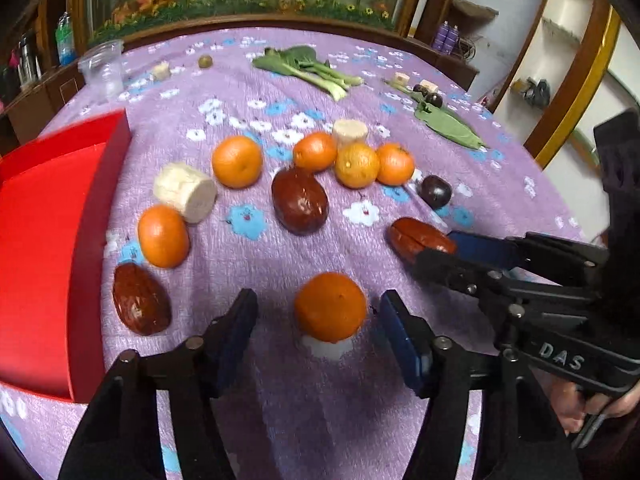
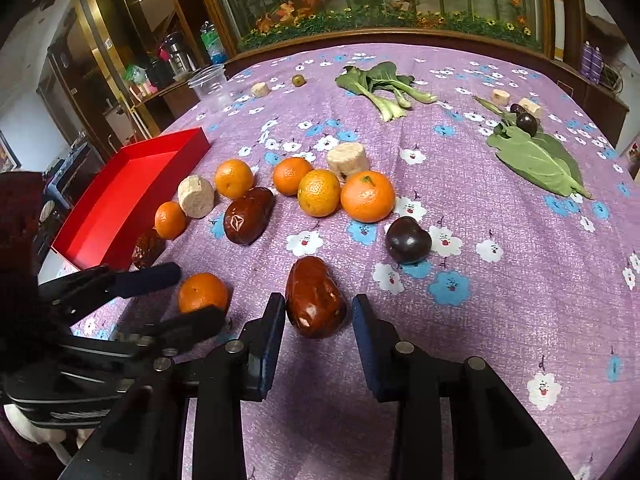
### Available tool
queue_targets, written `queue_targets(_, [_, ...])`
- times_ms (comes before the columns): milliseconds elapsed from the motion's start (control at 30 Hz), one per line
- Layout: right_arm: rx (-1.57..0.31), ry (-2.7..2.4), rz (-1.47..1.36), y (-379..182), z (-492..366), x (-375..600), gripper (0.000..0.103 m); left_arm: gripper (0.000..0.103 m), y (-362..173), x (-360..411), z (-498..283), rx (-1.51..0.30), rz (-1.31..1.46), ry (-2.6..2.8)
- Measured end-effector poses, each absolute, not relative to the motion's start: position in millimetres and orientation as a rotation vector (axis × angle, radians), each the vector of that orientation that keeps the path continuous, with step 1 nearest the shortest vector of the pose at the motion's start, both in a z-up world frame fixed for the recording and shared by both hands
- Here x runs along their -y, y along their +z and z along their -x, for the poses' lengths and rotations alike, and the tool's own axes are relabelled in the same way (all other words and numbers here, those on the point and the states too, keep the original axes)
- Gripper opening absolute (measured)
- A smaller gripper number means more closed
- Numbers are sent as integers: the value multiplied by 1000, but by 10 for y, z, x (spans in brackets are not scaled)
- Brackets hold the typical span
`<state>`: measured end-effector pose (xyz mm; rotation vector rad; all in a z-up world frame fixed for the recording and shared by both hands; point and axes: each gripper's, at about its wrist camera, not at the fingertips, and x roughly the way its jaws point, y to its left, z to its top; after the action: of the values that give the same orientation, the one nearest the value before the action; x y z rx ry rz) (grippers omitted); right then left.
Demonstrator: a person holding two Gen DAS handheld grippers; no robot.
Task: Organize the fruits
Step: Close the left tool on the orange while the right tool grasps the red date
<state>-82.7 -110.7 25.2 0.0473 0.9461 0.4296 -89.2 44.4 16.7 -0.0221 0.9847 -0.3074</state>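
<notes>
A small orange lies on the purple flowered cloth between the fingers of my left gripper, which is open with a gap on each side of the fruit. The right wrist view shows that gripper straddling the same orange. A glossy red date lies between the fingers of my right gripper. The left pad is at the date's skin and a thin gap remains on the right, so that gripper is open. From the left wrist, the right gripper sits around the date.
A red open box stands at the left. Several oranges, two more dates, a dark plum and pale cylinder pieces lie mid-table. Greens, a leaf and a plastic cup lie farther back.
</notes>
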Motion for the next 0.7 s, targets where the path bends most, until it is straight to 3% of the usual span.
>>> queue_targets(67, [-951,430,-40,245,815,1082,38,43,172,-419,905,-984,-12,-285])
queue_targets(100, [-953,431,-34,238,810,1061,38,32,171,-424,912,-982,-5,-293])
queue_targets(433, [-924,437,2,297,877,924,34,32,318,-785,1027,-919,77,-205])
queue_targets(700, [-827,493,-8,950,910,707,34,32,697,-1417,1145,-805,141,-78])
